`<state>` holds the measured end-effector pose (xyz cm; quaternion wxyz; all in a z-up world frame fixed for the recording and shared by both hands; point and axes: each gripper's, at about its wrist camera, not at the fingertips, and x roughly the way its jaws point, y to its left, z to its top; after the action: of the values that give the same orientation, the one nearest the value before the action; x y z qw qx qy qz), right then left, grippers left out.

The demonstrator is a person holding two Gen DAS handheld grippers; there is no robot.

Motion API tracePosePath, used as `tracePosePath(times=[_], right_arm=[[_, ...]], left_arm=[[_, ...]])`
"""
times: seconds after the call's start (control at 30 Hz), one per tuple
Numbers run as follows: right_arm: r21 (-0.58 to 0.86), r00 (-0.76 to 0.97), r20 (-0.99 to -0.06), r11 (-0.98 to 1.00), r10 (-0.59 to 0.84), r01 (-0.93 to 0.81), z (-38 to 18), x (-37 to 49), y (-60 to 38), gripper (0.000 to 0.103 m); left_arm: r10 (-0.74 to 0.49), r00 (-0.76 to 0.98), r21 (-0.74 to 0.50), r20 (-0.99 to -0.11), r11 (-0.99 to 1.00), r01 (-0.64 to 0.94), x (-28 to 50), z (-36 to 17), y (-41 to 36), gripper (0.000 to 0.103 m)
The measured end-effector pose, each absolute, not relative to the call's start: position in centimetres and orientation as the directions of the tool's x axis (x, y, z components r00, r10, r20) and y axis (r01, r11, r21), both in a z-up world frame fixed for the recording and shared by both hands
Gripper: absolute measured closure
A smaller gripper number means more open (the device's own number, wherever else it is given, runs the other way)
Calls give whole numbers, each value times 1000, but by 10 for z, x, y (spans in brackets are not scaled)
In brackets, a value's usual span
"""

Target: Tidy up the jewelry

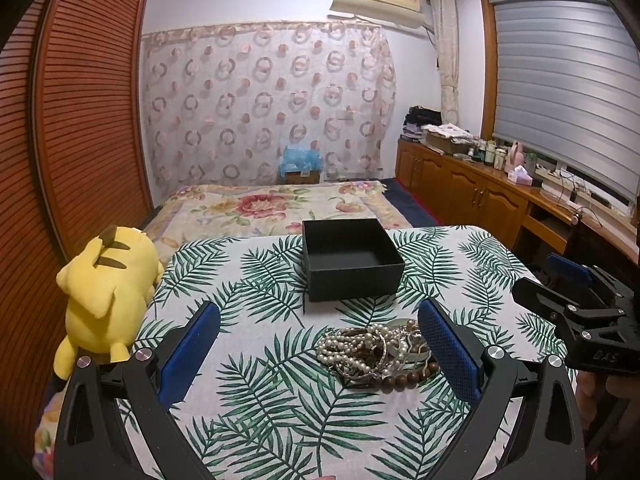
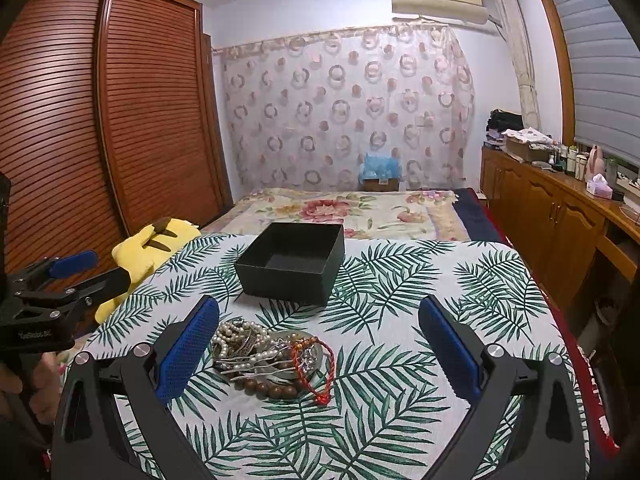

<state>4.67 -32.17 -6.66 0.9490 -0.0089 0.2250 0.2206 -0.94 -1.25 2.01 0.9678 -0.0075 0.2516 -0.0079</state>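
Observation:
A heap of jewelry (image 1: 376, 352) lies on the leaf-print cloth: pearl strands, silver bangles, brown wooden beads, and a red cord bracelet (image 2: 316, 372) in the right wrist view. The heap (image 2: 268, 356) rests on a small dish. Behind it stands an open, empty black box (image 1: 350, 256) (image 2: 294, 262). My left gripper (image 1: 320, 344) is open, hovering just short of the heap, with its right finger beside the beads. My right gripper (image 2: 320, 344) is open too, with its left finger next to the pearls. Each gripper appears at the edge of the other's view, the right gripper (image 1: 576, 296) and the left gripper (image 2: 60, 276).
A yellow plush toy (image 1: 106, 292) lies at the table's left edge. Past the table is a bed with a floral blanket (image 1: 280, 204). A wooden louvred wardrobe (image 2: 120, 120) stands left, and a cluttered wooden cabinet (image 1: 480, 176) runs along the right wall.

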Motion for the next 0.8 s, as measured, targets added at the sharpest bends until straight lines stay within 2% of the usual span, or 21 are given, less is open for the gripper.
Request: tracePosePath(times=[0.8], right_arm=[[83, 802, -429, 902, 415, -423, -66, 47, -322, 2]], left_arm=[[-20, 874, -21, -485, 1000, 12, -10, 18, -12, 7]])
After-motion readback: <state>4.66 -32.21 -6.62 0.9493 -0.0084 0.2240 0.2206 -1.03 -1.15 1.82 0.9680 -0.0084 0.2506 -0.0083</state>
